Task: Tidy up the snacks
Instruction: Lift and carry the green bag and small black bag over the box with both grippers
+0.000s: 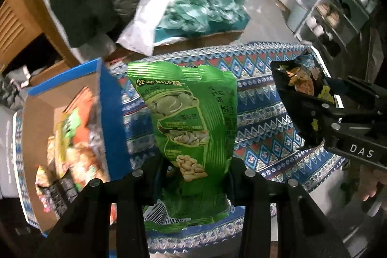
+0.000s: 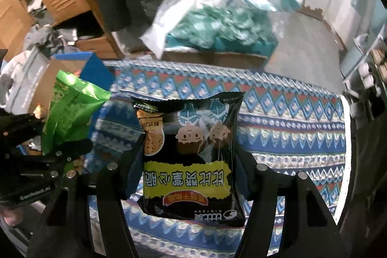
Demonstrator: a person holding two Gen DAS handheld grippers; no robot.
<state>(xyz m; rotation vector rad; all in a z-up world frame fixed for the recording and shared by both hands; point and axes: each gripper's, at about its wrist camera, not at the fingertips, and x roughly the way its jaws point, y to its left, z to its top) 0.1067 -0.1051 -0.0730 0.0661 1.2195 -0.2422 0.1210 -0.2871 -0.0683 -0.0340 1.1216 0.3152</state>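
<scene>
While both snack packets hang in the air over the patterned tablecloth (image 2: 290,117), each is pinched low on its body.

Because these are light, crinkly film pouches, puffed and slippery, with brittle contents, a firm hold by the flat lower part likely suits them better than squeezing the middle. Left gripper (image 1: 193,168) is pressed onto the green snack bag (image 1: 191,117), just beside the blue cardboard box (image 1: 113,113) already holding glossy packets. Right gripper (image 2: 191,156) clamps the black snack bag (image 2: 191,156), held further right, apart from the box.
</scene>
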